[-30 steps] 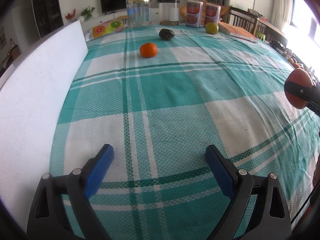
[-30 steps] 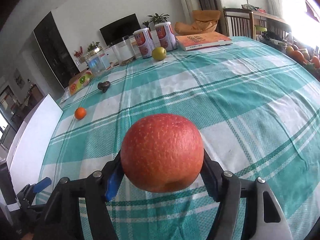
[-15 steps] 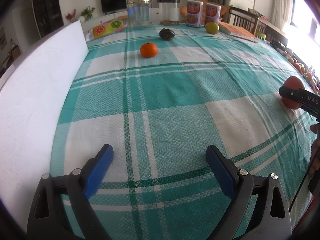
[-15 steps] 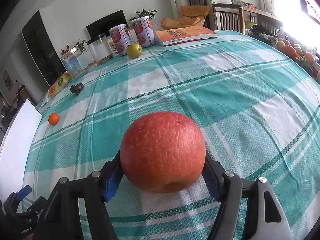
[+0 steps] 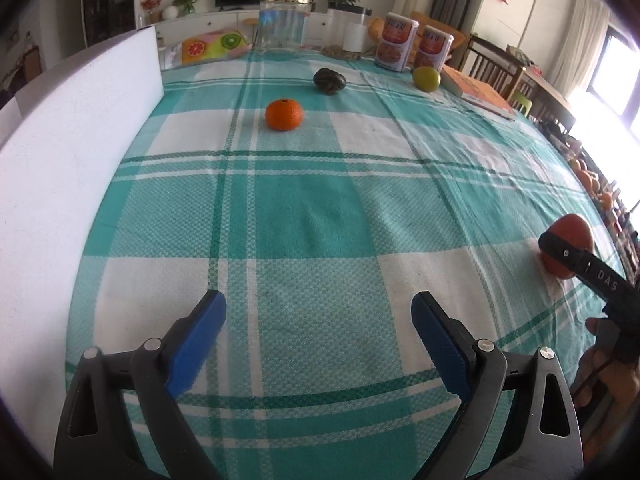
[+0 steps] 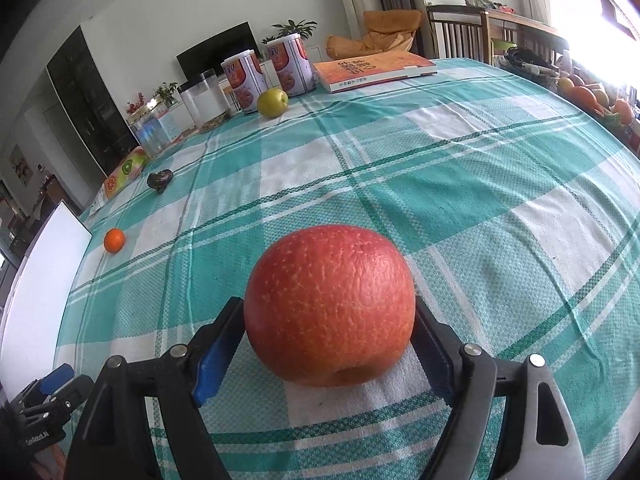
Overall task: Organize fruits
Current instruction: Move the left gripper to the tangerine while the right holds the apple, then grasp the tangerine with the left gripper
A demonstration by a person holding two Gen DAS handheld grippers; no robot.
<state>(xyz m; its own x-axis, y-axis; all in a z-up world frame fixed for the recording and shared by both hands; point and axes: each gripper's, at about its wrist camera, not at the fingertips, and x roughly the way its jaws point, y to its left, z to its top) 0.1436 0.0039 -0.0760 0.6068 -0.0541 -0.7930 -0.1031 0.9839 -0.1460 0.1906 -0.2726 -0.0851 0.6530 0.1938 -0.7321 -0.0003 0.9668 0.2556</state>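
My right gripper (image 6: pixel 330 320) is shut on a red apple (image 6: pixel 330 306), which rests low on the checked tablecloth (image 6: pixel 460 184). The apple also shows at the right edge of the left wrist view (image 5: pixel 568 246). My left gripper (image 5: pixel 318 312) is open and empty above the cloth near the front edge. A small orange (image 5: pixel 284 114) lies far ahead of it, with a dark avocado (image 5: pixel 329 79) and a green apple (image 5: pixel 426 78) beyond. All three show in the right wrist view: orange (image 6: pixel 114 240), avocado (image 6: pixel 160 179), green apple (image 6: pixel 273 103).
A white foam board (image 5: pixel 72 168) stands along the table's left side. At the far edge stand a glass jar (image 5: pixel 285 20), two cans (image 5: pixel 396 46), a fruit-print pack (image 5: pixel 212 44) and an orange book (image 6: pixel 372 69). More fruit (image 6: pixel 584 96) lies beyond the right edge.
My right gripper has come down with the red apple, which now rests on the cloth. The left gripper has not moved.
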